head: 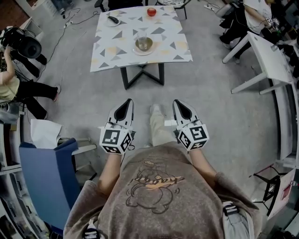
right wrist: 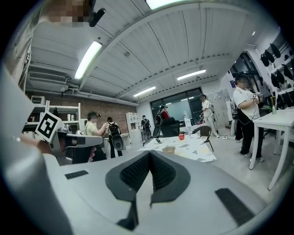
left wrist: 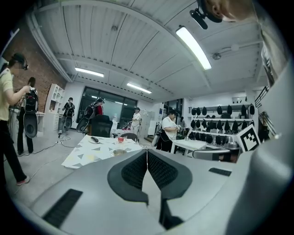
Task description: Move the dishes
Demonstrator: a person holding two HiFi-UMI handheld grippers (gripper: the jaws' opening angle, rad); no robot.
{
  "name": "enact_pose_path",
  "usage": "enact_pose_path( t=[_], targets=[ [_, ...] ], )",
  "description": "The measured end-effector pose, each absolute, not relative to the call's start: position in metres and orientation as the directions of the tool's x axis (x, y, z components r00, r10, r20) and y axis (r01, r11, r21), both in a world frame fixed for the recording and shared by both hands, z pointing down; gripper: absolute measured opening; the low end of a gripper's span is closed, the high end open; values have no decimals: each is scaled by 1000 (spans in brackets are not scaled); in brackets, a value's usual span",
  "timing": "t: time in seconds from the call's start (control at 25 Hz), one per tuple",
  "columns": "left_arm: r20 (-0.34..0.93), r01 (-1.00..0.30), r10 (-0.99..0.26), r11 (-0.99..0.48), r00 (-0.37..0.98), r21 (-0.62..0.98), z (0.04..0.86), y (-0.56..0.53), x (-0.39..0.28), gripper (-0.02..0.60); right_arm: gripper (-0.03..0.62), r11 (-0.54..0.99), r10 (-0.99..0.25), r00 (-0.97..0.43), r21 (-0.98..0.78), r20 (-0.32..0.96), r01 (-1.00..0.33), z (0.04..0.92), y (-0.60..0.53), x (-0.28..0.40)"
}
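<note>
Your left tool (left wrist: 147, 151) has its jaws pressed together with nothing between them. Your right tool (right wrist: 149, 153) is the same, closed and empty. In the head view they sit side by side in front of your chest, tips pointing toward the bench (head: 173, 46), with your shoe (head: 155, 110) between them. Grey floor (head: 210, 107) lies between both tools and the bench, which is well apart from them. On the bench's triangle-patterned top, a plate (head: 149, 50) with a glass (head: 141, 37) standing on it sits near the middle of the near edge. A smaller plate (head: 108, 23) holding a dark object (head: 113, 19) lies at the far left corner. A red round thing (head: 151, 11) rests by the far edge.
</note>
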State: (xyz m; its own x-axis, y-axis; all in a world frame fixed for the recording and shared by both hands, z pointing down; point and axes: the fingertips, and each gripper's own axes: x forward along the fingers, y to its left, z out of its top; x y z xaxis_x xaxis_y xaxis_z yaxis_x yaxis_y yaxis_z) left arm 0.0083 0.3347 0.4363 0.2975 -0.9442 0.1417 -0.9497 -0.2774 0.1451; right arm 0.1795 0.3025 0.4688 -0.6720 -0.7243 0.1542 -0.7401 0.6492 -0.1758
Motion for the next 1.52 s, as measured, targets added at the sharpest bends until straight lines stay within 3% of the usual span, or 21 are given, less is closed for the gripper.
enact_pose_path(
  t=[1.08,1.52],
  targets=[
    [109,-961,-964,-221,241,168,411,56,-52,20,-5,725,-636,-756,-215,154,-654,452,20,104],
    [111,-970,-971,-197,214,141,412,0,-56,20,-5,756,-599,-786,-213,155,-619,452,-47,91]
  ],
)
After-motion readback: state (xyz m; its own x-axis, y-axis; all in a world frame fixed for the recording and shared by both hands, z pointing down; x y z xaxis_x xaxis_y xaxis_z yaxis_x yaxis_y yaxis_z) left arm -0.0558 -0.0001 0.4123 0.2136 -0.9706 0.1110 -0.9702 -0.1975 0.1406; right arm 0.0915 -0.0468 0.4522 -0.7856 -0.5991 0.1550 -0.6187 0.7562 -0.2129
